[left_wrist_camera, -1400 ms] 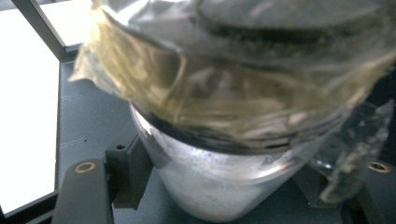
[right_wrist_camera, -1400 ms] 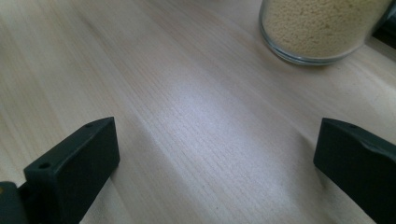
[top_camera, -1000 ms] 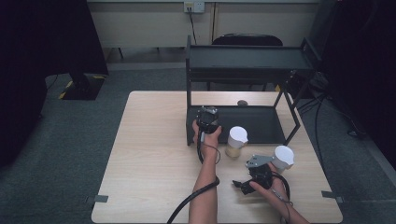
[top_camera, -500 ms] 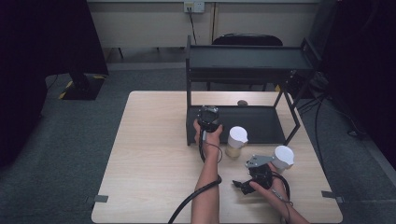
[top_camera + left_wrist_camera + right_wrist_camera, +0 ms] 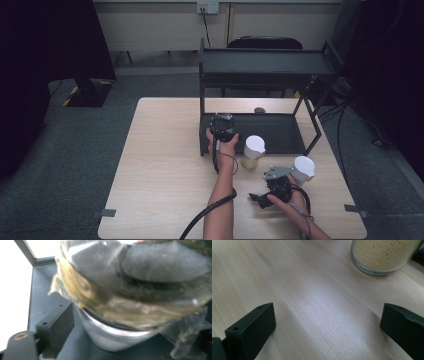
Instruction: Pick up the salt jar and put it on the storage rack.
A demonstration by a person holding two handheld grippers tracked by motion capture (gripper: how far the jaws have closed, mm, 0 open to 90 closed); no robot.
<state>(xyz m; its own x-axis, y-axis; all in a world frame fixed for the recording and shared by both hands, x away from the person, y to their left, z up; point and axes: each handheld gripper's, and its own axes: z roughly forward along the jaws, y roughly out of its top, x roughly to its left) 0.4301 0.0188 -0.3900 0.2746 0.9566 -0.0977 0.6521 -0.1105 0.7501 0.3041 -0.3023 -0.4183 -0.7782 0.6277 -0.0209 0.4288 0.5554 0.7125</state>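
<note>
Tabletop (image 5: 165, 165) in the high view carries a black rack (image 5: 265, 65). The left gripper (image 5: 222, 127) reaches onto the left end of the rack's lower shelf (image 5: 280, 132). A white-lidded jar (image 5: 253, 146) stands just in front of the shelf. A second white-lidded jar (image 5: 303, 167) stands at lower right, beside the right gripper (image 5: 259, 197), which hangs low over the bare wood.

Seen from the left gripper view, a glass jar (image 5: 120, 335) sits on the dark shelf between the jaws. They have just been opening, and the jaw at lower left stands slightly clear of the glass, so the jar looks released.

From the right gripper view, that gripper's jaws are spread wide with nothing between them. A jar of yellow grains (image 5: 384, 255) stands at the upper right.

My worry is the withdrawal. The left jaws sit very close to the glass, so pulling back at an angle could catch the jar and tip or drag it toward the shelf's edge.

Against the earlier high views, both hands and both white-lidded jars are in the same places.
</note>
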